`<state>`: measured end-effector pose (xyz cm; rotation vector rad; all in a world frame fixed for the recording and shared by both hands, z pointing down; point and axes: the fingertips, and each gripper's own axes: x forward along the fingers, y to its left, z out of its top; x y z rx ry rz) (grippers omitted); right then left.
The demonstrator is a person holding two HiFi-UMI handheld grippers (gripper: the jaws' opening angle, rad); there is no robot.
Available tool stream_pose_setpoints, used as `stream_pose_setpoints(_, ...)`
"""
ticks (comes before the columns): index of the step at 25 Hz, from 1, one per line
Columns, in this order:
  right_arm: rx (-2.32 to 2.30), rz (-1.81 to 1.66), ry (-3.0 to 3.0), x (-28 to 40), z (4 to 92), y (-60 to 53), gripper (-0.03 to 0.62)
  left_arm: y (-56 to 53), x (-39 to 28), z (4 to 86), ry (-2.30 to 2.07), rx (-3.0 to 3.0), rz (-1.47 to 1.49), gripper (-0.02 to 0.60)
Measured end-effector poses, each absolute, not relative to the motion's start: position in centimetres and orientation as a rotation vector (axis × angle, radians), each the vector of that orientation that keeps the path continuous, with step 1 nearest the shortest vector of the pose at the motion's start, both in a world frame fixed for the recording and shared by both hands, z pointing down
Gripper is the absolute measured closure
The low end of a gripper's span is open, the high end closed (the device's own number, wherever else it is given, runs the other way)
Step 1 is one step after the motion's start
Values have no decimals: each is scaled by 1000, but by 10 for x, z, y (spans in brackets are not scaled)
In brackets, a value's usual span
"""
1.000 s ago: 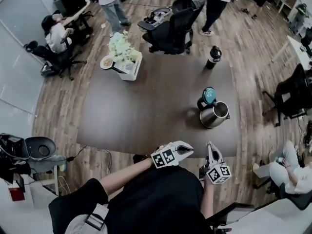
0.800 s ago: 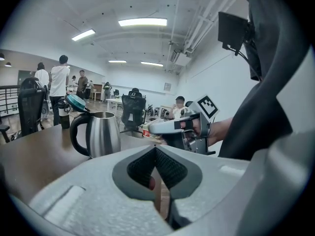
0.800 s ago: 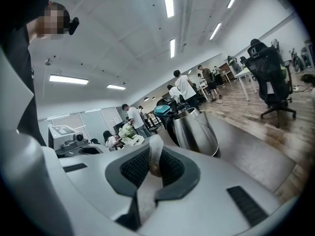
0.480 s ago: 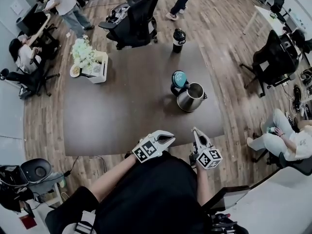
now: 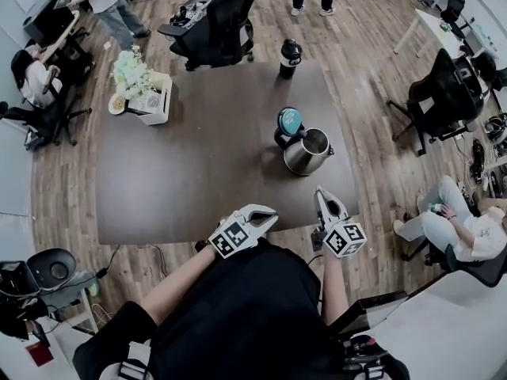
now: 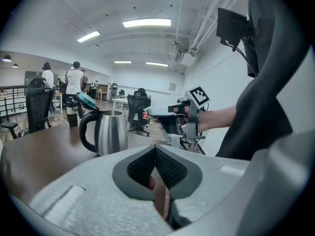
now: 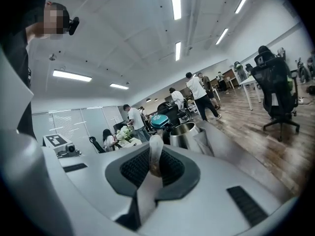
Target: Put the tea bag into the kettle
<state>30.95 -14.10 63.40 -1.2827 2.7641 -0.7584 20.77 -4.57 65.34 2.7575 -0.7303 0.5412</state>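
Note:
A steel kettle (image 5: 305, 150) stands on the dark table (image 5: 190, 172), right of centre, its teal lid (image 5: 290, 121) flipped open. My right gripper (image 5: 322, 193) hovers over the table's near edge, just short of the kettle. In the right gripper view it (image 7: 154, 147) is shut on a pale tea bag (image 7: 155, 156), and the kettle (image 7: 184, 134) sits straight ahead. My left gripper (image 5: 269, 212) is at the same edge, to the left. Its tips (image 6: 155, 149) meet. A tan sliver with a red spot shows below them; I cannot tell what it is. The kettle (image 6: 110, 132) also shows there.
A black bottle (image 5: 290, 56) stands at the table's far edge and a white box of flowers (image 5: 146, 93) at its far left corner. Office chairs (image 5: 218, 26) and walking people are beyond. A person sits low at the right (image 5: 455, 232).
My right gripper has moved forward and a little up over the table's near edge, closer to the kettle, still shut on the tea bag. The left gripper has stayed put.

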Motion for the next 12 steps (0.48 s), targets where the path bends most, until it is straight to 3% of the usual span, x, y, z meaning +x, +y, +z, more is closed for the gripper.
stream_pose_setpoints(12, -1197, -535, 2855, 301, 578, -202, 559, -49, 200, 654, -773, 2743, 541, 580)
